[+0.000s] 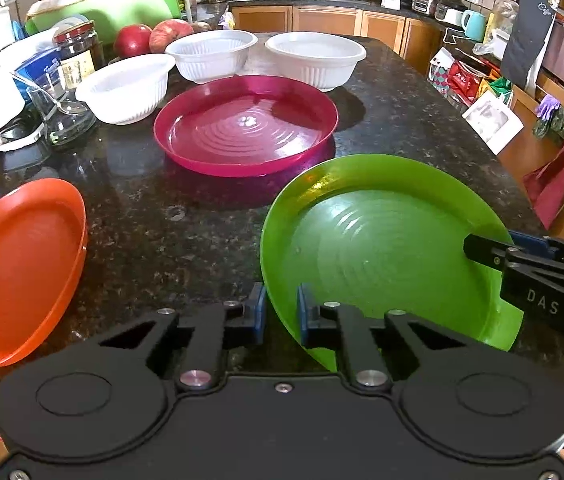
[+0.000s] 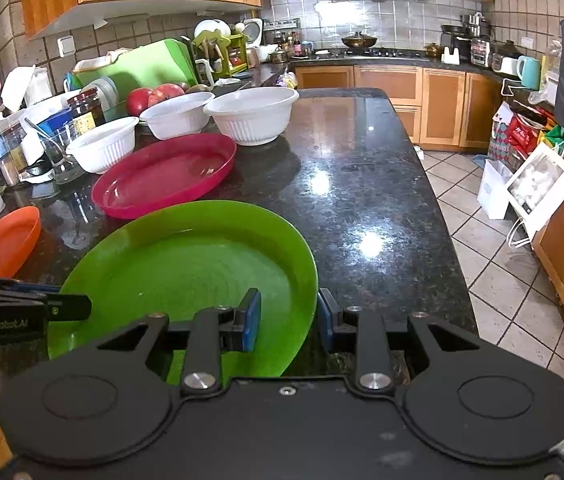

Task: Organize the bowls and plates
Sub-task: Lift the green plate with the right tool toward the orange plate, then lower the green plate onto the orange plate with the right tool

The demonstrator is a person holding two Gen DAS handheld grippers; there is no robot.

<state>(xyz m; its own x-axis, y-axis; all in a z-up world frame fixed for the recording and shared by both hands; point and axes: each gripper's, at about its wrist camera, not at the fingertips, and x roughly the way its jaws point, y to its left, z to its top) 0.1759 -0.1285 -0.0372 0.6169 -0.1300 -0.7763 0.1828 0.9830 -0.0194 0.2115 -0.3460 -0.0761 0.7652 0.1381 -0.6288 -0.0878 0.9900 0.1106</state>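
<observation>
A green plate lies near the counter's front edge, tilted in the left wrist view. My left gripper straddles its left rim with jaws a little apart. My right gripper straddles its right rim, jaws apart; it also shows at the plate's right side in the left wrist view. A magenta plate lies behind the green one. An orange plate lies at the left. Three white ribbed bowls stand in a row behind the magenta plate.
Jars, a glass, bottles and red apples crowd the counter's left side. The dark granite counter drops off to a tiled floor on the right, with bags and cabinets beyond.
</observation>
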